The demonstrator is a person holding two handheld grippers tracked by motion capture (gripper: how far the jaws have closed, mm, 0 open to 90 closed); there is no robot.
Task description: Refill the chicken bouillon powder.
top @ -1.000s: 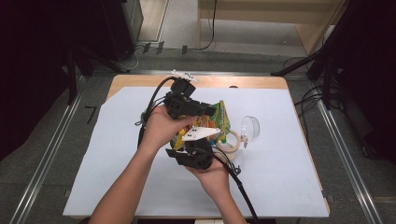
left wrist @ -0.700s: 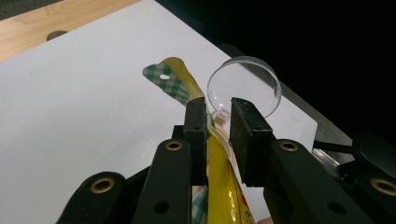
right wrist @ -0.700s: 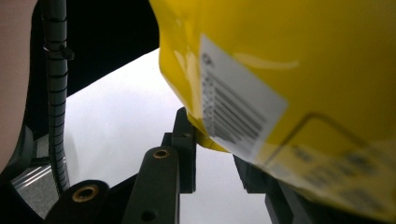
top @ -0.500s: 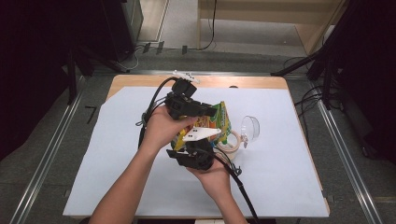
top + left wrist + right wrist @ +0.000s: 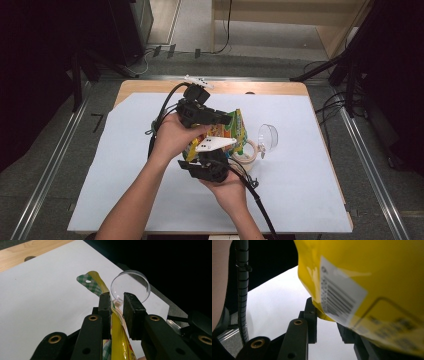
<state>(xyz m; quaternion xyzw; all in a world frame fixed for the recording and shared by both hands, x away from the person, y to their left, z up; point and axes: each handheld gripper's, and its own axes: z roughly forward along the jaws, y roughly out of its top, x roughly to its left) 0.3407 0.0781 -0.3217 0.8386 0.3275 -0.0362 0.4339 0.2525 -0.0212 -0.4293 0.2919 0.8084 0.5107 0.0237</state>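
Snack bag (image 5: 231, 131), yellow with a green checkered edge, is up off the bench (image 5: 125, 200) and caught between both claws, roughly over the middle of the white sheet (image 5: 300, 195) that covers the bench top. Left claw (image 5: 117, 303) has it from the far side: in the left gripper view the crinkled top strip of the bag runs right up between the two black pads, which sit close together and pinch it, with the checkered corner sticking out just past the tips. Right claw (image 5: 325, 312) comes in from the near side, and in the right gripper view the bottom corner of the bag, the bit with the white barcode label (image 5: 337, 296), drops down into the narrow gap between its pads, so it looks clamped on that corner, though the bag hides one pad. Just beyond the left claw's tips there's a clear glass cup (image 5: 130, 286) lying on its side on the sheet, mouth facing the claw. Next to that, right of the right claw in the high view, a roll of tape (image 5: 245, 151) lies flat, partly tucked behind the bag.
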